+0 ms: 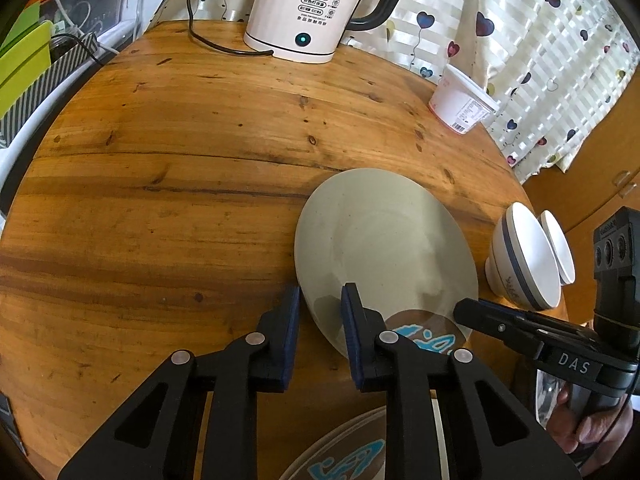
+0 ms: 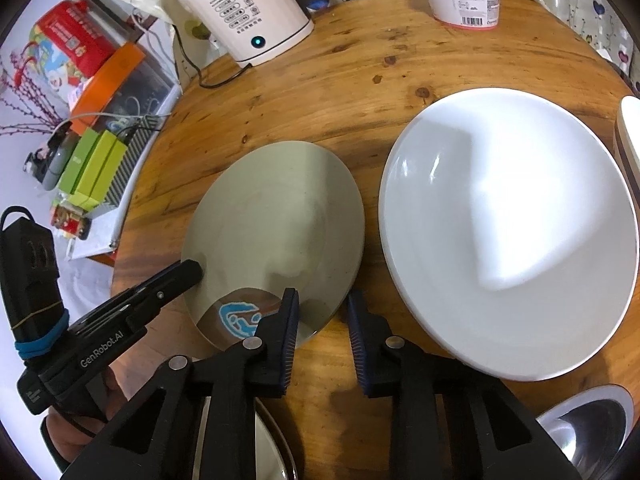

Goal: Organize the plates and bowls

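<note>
A grey plate (image 1: 380, 240) (image 2: 276, 220) lies flat on the round wooden table (image 1: 160, 200), with a brownish patch and blue marking at its near edge. My left gripper (image 1: 322, 312) straddles the plate's left rim, one pad outside the edge and the other on the plate's inner slope, both pressing the rim. My right gripper (image 2: 322, 312) grips the opposite rim the same way, its left pad over the plate and its right pad just outside the edge. Each gripper's tip also shows in the other view: the right gripper (image 1: 464, 310) and the left gripper (image 2: 192, 270).
A large white plate (image 2: 508, 232) lies right of the grey one. Two striped bowls (image 1: 524, 256) lean at the table's right edge. A kettle (image 1: 308, 8) with its cord and a white tub (image 1: 460, 100) stand at the back. Another blue-marked dish (image 1: 352, 456) and a steel bowl (image 2: 592, 428) sit near me.
</note>
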Available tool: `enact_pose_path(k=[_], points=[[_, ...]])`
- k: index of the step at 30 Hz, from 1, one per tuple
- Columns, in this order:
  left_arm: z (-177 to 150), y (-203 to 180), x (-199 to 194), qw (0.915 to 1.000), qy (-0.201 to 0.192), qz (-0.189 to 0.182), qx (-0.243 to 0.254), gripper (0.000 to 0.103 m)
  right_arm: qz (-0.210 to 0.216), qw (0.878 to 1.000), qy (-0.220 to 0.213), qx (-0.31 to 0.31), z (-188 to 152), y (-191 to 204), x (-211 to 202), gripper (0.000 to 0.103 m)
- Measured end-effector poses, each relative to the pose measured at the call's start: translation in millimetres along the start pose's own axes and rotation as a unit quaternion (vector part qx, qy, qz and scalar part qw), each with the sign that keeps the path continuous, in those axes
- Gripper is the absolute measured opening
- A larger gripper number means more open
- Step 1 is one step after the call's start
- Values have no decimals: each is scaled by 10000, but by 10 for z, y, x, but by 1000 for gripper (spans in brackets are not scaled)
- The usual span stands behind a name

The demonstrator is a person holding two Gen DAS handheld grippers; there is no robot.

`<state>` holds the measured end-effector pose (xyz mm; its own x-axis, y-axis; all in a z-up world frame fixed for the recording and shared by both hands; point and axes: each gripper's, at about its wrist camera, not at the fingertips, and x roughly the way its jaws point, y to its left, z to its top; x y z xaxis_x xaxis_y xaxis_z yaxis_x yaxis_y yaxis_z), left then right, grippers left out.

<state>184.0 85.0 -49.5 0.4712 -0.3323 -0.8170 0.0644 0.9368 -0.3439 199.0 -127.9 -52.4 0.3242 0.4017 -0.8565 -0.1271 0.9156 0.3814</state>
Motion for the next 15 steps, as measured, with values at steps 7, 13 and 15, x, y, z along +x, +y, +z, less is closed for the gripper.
enact_pose_path(k=[7,13,15], points=[[-5,19,-23,10000,-28,-5,-17,22,1,9999,-79,-86,-14,27,-19,23],[-31,25,-88,9999,-105,30,-18,22,-3,9997,-153,-183,-40,71,-58,23],[-37,23,-111,9999,-124,41,-26,22,9,9997,-158,-198,-43,86,-67,23]])
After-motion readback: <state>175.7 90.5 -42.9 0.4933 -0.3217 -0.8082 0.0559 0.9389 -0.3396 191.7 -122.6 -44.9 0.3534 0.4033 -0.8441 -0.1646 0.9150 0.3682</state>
